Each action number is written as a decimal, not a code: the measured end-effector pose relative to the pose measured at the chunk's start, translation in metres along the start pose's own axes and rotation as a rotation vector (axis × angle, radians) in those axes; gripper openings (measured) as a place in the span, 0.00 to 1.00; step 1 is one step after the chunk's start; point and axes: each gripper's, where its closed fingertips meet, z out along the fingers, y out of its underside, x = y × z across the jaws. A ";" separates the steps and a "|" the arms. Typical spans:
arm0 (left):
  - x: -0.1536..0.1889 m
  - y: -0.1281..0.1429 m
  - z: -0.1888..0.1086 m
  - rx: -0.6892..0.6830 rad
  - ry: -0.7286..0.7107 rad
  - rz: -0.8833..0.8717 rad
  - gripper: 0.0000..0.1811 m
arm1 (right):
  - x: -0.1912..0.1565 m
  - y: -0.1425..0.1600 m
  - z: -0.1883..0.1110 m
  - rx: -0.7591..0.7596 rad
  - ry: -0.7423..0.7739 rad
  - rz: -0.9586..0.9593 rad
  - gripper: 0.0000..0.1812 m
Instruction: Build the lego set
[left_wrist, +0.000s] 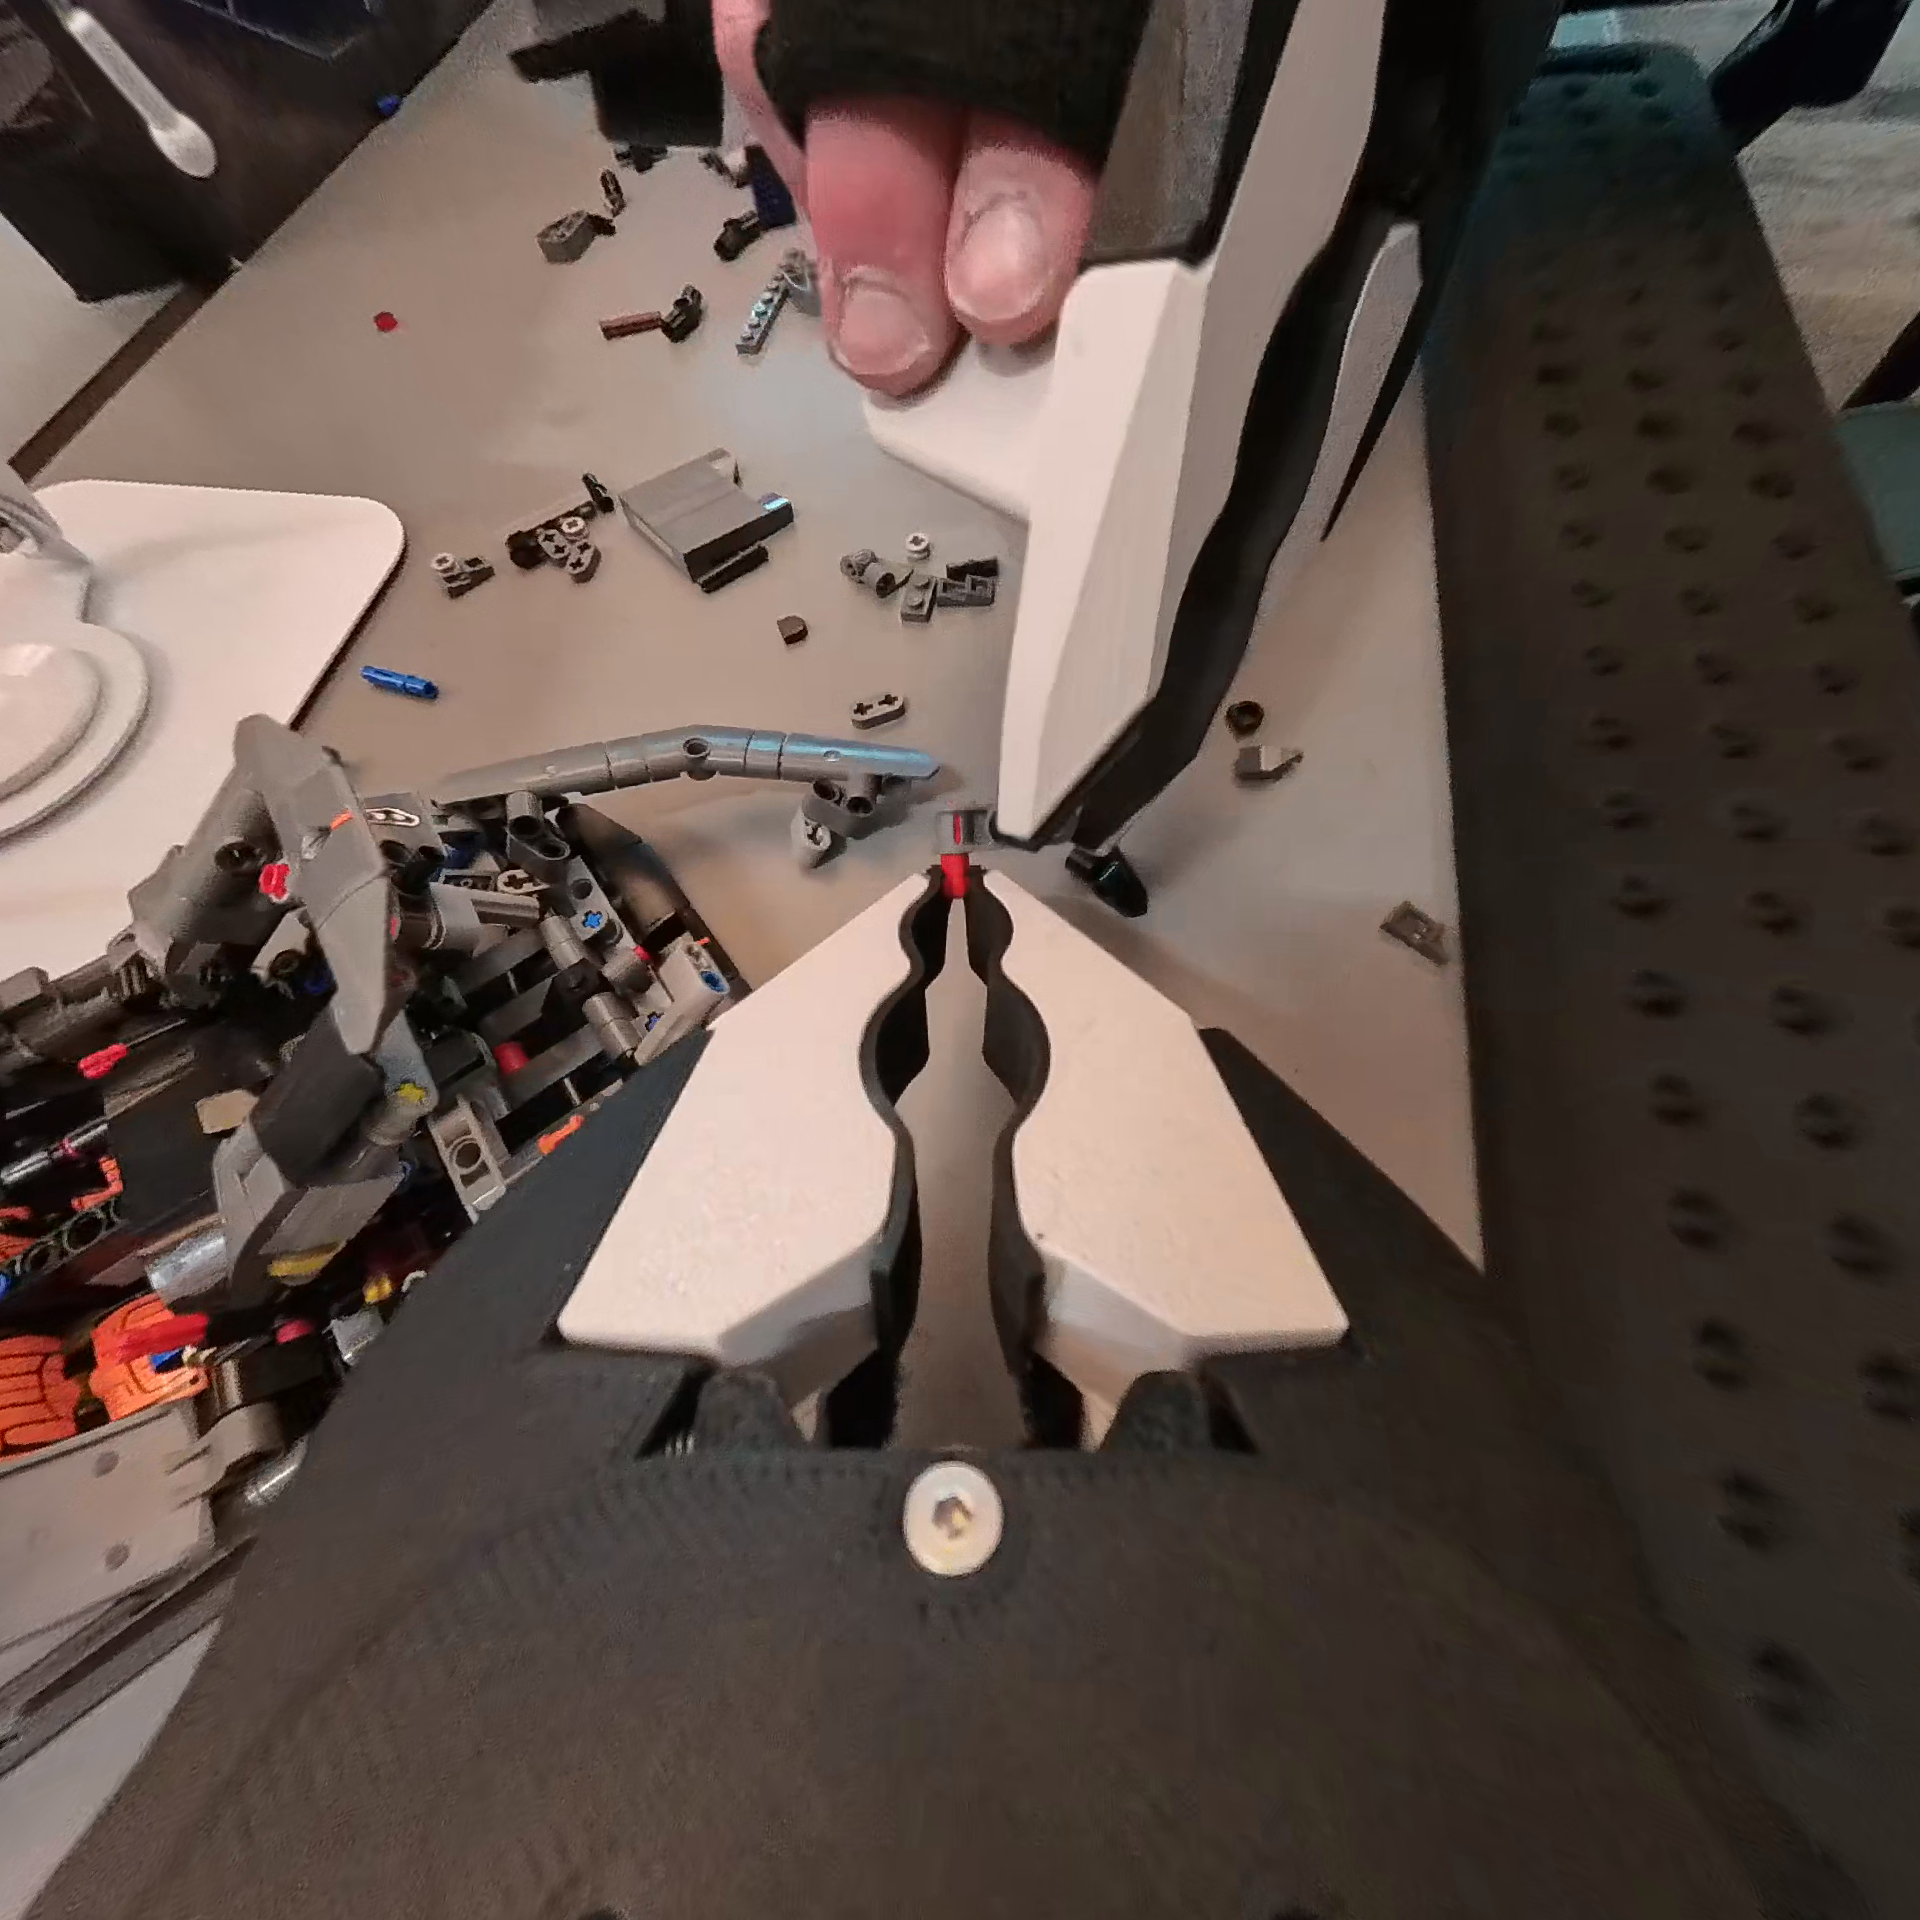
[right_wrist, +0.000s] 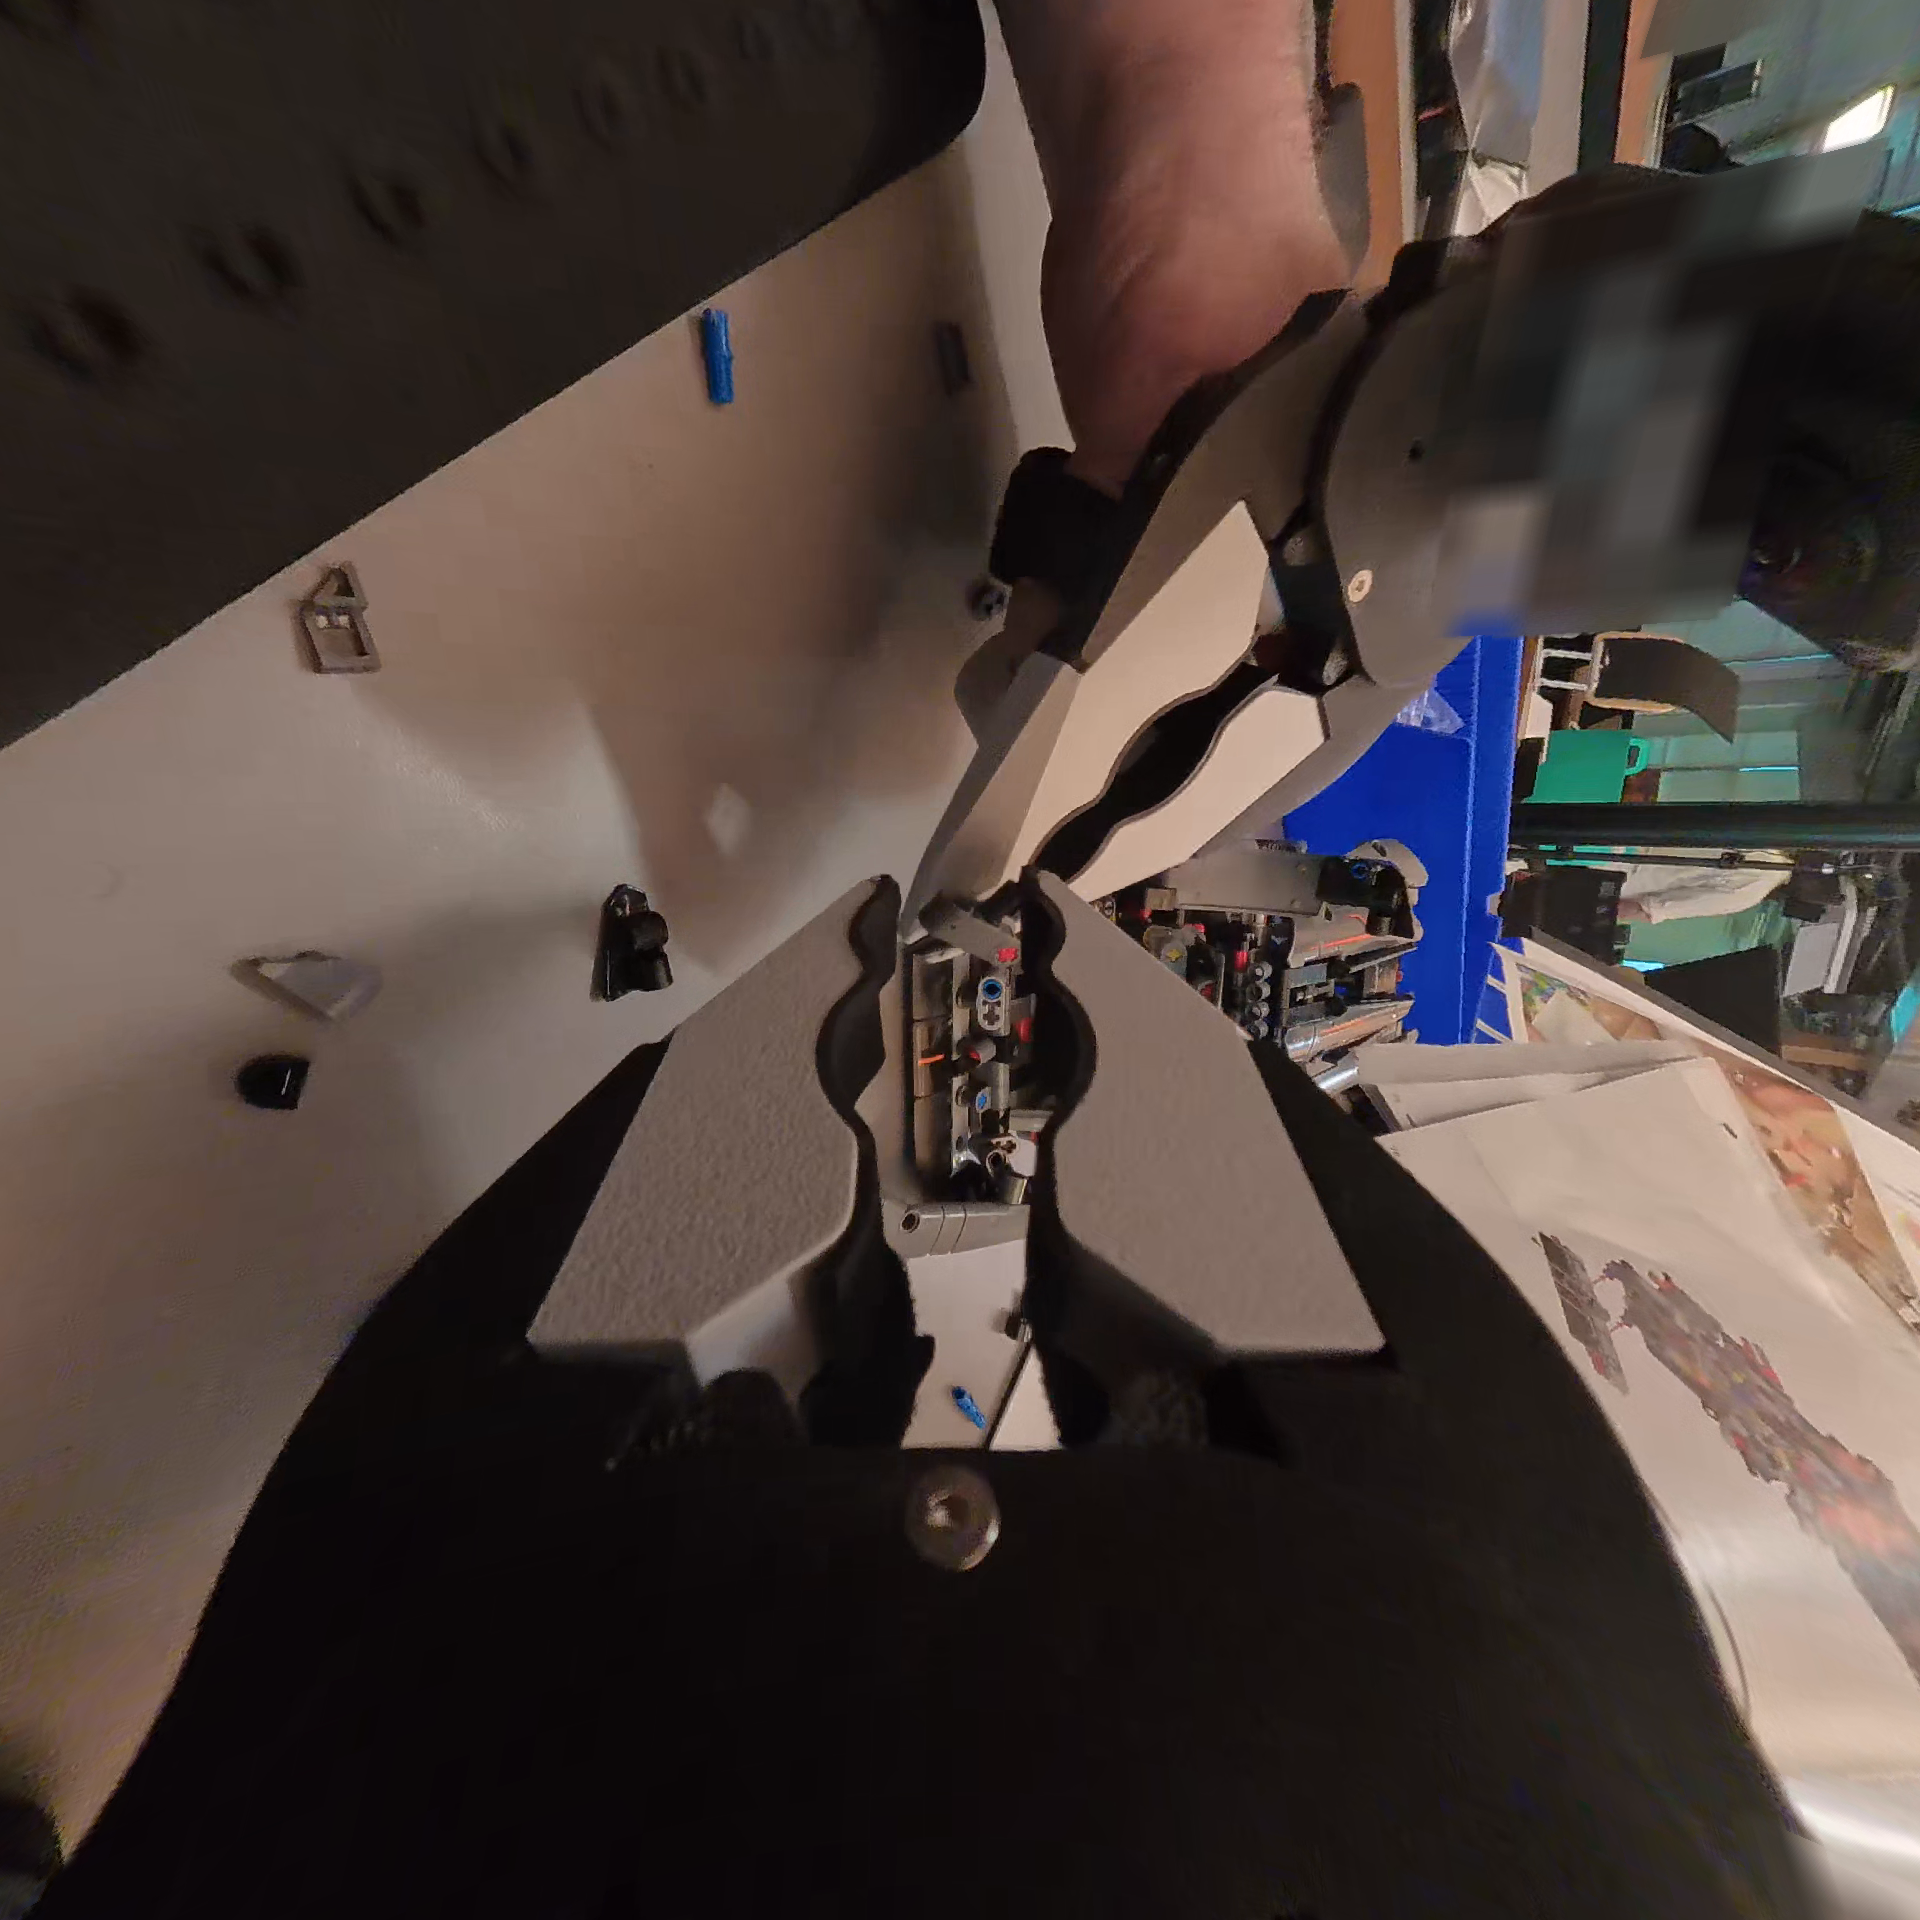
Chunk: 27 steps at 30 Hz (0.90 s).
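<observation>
Table: we see a pale grey table (left_wrist: 582, 395) under both claws, strewn with loose parts
Lego model: the large half-built lego model (left_wrist: 343, 997), grey and black with orange, red and blue pins, sits left of our left claw; in the right wrist view the same model lies straight beyond the right claw's tips
Instruction sheets: printed paper sheets (right_wrist: 1662, 1299) lie right of the right claw; we can read no writing on them, only a coloured picture
Left claw: the left gripper (left_wrist: 954, 883) has its tips pressed together on a small red pin (left_wrist: 954, 876)
Right claw: the right gripper (right_wrist: 961, 914) comes in from above in the left wrist view, its tips pinching a small grey bush (left_wrist: 964, 827) that sits directly on the end of the red pin
Hand: fingers (left_wrist: 914, 249) in a black fingerless glove grip the right claw's handle
Curved grey arm: a long jointed grey piece (left_wrist: 707, 756) stretches from the model toward the left claw's tips
Loose bits: a blue pin (left_wrist: 400, 683) lies well left of the left claw, and a black piece (left_wrist: 1110, 875) just right of its tips
Brands, labels: we find none legible on any part
</observation>
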 end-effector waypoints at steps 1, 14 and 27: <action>0.000 0.000 -0.001 0.002 0.007 -0.010 0.00 | 0.000 0.000 0.000 0.004 0.001 0.003 0.11; 0.002 -0.003 -0.003 0.046 0.046 -0.053 0.00 | 0.008 -0.006 -0.004 0.031 0.029 0.033 0.02; 0.019 -0.014 -0.010 0.150 0.223 -0.158 0.00 | 0.011 -0.009 -0.011 0.063 0.000 0.068 0.06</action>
